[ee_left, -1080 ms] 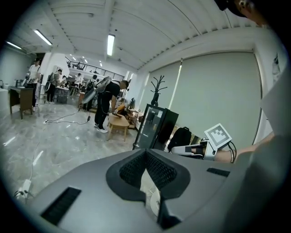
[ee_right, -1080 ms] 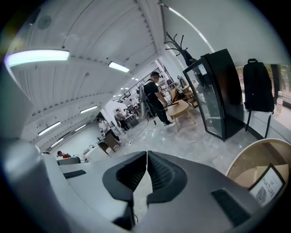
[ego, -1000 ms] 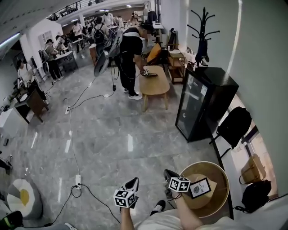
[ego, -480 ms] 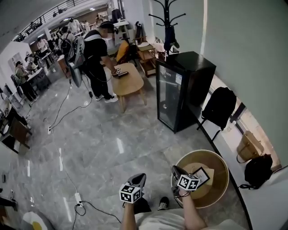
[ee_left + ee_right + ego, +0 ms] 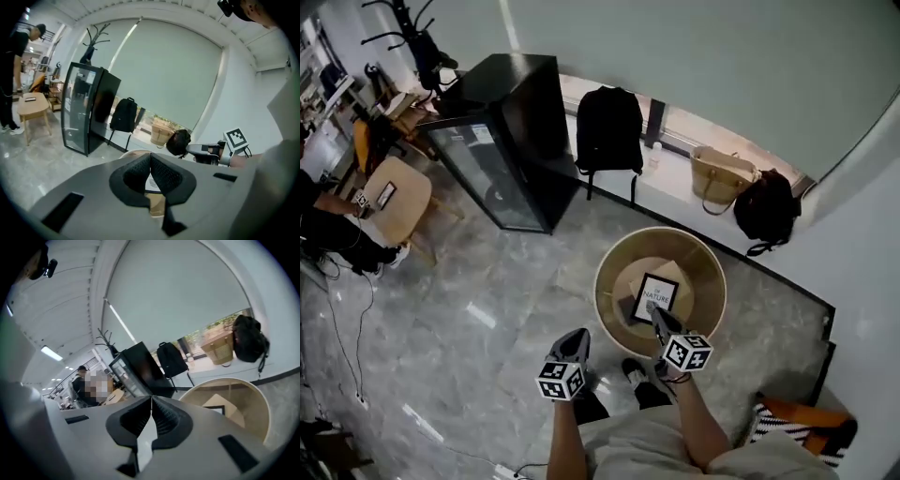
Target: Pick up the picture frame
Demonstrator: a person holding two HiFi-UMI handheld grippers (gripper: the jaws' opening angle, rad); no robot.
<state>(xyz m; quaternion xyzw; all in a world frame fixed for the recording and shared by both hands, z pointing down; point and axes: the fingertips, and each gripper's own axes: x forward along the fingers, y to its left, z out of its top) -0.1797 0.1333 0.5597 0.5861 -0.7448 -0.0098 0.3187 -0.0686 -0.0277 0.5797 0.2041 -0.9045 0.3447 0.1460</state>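
The picture frame (image 5: 656, 294), black-edged with a white print, lies on a tan box inside a round wooden tub table (image 5: 705, 262). My right gripper (image 5: 656, 314) is shut and empty, its tip at the frame's near edge. My left gripper (image 5: 575, 345) is also shut and empty, over the floor left of the tub. In the right gripper view the shut jaws of the gripper (image 5: 151, 399) point toward the tub (image 5: 253, 394), and a corner of the frame (image 5: 216, 410) shows. The left gripper view has the frame (image 5: 151, 183) mostly hidden behind the gripper (image 5: 151, 157).
A black glass-door fridge (image 5: 502, 141) stands at the left rear. Along the window ledge sit a black backpack (image 5: 609, 127), a tan woven bag (image 5: 722, 173) and a black bag (image 5: 767, 208). A low wooden table (image 5: 394, 202) is far left. My shoes (image 5: 633, 370) are by the tub.
The head view has swung from the open hall round to the tub table by the window. Both grippers swung with it and stayed shut; the right one now reaches the frame's edge.
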